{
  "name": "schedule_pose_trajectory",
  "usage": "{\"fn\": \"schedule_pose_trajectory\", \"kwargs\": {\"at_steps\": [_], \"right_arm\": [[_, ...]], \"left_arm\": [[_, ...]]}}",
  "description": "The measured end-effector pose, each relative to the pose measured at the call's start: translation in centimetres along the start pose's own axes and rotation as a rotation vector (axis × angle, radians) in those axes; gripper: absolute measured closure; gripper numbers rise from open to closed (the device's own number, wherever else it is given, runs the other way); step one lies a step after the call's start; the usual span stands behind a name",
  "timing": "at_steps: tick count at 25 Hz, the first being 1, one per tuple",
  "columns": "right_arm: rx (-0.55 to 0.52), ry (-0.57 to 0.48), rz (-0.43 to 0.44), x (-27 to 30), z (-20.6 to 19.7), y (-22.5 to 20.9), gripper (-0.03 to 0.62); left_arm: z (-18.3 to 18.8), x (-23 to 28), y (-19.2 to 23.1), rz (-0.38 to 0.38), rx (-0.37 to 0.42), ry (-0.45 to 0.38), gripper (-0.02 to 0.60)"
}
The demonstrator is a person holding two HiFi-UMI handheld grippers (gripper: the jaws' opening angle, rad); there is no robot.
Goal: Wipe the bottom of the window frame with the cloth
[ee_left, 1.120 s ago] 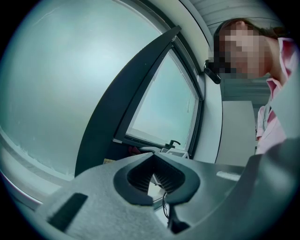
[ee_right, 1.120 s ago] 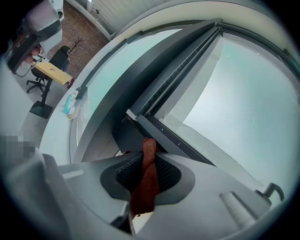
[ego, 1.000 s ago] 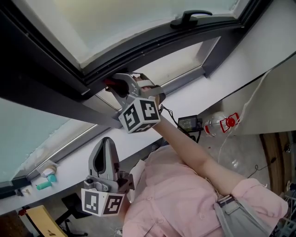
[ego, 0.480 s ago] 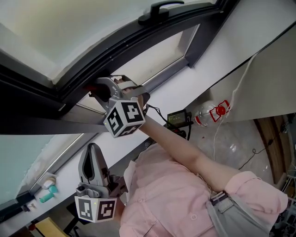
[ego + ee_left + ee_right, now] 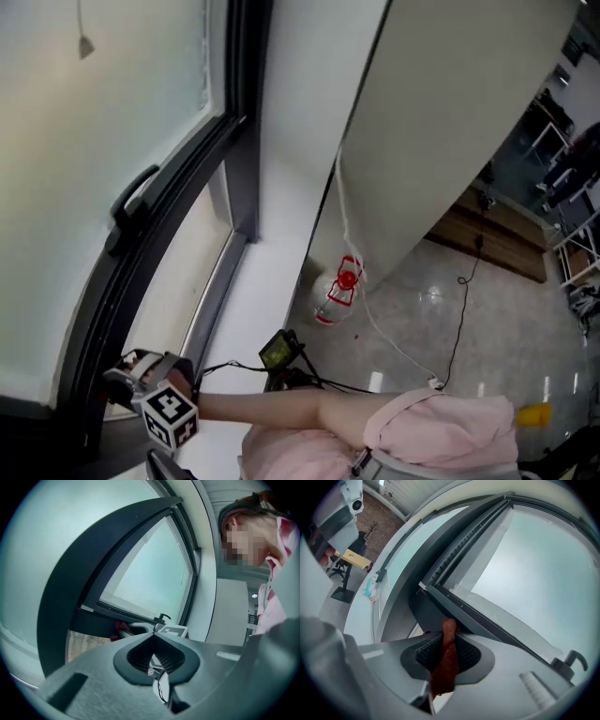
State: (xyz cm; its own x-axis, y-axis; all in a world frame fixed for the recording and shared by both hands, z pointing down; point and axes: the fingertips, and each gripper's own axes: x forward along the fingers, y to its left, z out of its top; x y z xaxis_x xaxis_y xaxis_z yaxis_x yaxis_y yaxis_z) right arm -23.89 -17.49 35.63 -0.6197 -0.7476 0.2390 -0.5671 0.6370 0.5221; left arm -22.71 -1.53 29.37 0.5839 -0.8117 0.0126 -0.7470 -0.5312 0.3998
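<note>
Right gripper view: the rust-red cloth (image 5: 449,656) is clamped in the right gripper (image 5: 448,637), its tip against the bottom of the dark window frame (image 5: 478,623). Wiping looks under way; how much is left is unclear. The left gripper (image 5: 153,639) is closed on nothing. The head view has swung since half a second ago, so the right gripper now sits at its lower left.

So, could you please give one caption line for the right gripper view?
Right gripper, shut on a red cloth, at the dark window frame.
</note>
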Motion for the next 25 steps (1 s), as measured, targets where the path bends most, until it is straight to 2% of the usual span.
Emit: {"fn": "schedule_pose_trajectory", "kwargs": {"at_steps": [3, 8, 13, 18, 25], "right_arm": [[-0.023, -0.011, 0.031, -0.4, 0.9, 0.6, 0.528], [-0.088, 0.029, -0.04, -2.3, -1.2, -2.3, 0.53], [-0.067, -0.016, -0.007, -2.7, -0.1, -0.8, 0.529], [-0.069, -0.008, -0.029, -1.7, -0.4, -1.3, 0.53], [-0.087, -0.024, -0.024, -2.0, -0.6, -1.3, 0.53]], "left_arm": [[0.1, 1.7, -1.3, -0.057, 0.001, -0.002, 0.588], [0.1, 3.5, -3.1, -0.114, 0.003, -0.002, 0.588], [0.2, 1.6, -2.2, -0.012, 0.017, -0.003, 0.588], [0.8, 1.1, -0.8, 0.012, 0.032, -0.04, 0.588], [0.0, 0.8, -0.5, 0.079, 0.028, -0.035, 0.588]]}}
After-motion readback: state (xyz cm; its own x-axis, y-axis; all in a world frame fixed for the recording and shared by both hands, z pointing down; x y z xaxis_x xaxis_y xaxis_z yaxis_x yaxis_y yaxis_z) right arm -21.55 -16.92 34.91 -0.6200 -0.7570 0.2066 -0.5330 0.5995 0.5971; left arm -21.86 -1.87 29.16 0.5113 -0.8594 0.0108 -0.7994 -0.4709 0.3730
